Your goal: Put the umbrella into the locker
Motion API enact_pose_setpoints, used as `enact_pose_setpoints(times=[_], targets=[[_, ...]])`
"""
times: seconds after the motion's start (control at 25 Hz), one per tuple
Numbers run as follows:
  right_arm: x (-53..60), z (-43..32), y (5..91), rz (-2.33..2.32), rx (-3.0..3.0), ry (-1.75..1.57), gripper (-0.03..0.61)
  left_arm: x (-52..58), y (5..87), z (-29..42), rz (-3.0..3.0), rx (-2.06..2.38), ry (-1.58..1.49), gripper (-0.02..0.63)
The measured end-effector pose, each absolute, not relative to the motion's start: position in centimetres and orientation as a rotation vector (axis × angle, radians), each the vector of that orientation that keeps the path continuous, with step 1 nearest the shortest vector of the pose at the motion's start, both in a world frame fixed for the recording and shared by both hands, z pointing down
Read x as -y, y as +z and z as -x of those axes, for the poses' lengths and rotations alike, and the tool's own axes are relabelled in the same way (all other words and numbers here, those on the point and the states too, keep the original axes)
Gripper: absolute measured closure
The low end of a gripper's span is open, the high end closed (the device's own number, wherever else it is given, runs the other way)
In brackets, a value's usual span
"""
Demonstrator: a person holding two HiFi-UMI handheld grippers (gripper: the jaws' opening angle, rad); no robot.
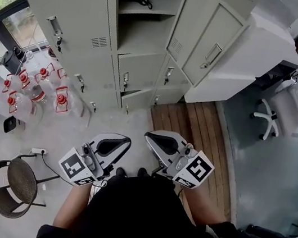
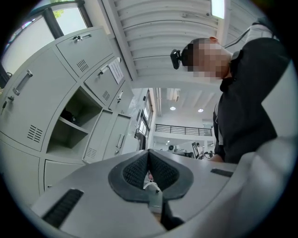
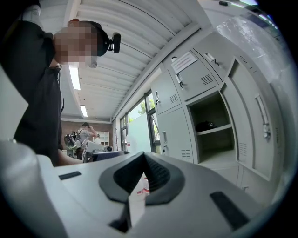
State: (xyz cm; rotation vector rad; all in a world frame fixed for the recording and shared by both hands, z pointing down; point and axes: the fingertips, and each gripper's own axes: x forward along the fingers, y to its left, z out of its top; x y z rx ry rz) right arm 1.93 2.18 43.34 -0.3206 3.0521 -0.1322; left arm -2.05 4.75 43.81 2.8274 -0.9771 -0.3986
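Note:
A small black umbrella [image 1: 144,0] lies on the upper shelf of the open compartment in the grey locker [image 1: 91,25]. The same dark umbrella [image 2: 70,116] shows in the left gripper view and, from the other side, [image 3: 205,125] in the right gripper view. My left gripper [image 1: 125,140] [image 2: 148,153] is held close to my body, well short of the locker, jaws shut with nothing between them. Beside it my right gripper [image 1: 148,136] [image 3: 143,155] is also shut and empty. Both point toward the locker.
The compartment's door [image 1: 209,35] hangs open to the right. Several large water bottles with red handles [image 1: 40,90] stand on the floor at left, a round chair [image 1: 11,185] nearer me. A white office chair [image 1: 268,122] is at right beyond the wooden strip [image 1: 194,123].

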Motion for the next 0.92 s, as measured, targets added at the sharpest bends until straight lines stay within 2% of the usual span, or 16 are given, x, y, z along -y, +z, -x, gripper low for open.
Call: enact_pose_setpoints(times=[0.4,0.92], targets=[[-1.5,-4.4,44.1,0.349,-3.029,-0.160,0.569,-4.3,44.9,0.0,-2.819,0.929,-0.319,0.598],[-1.1,-3.1,44.9,0.318,-3.071,-0.162,0.569,-3.9,45.2,1.0,-2.811,0.952,-0.292,0.598]])
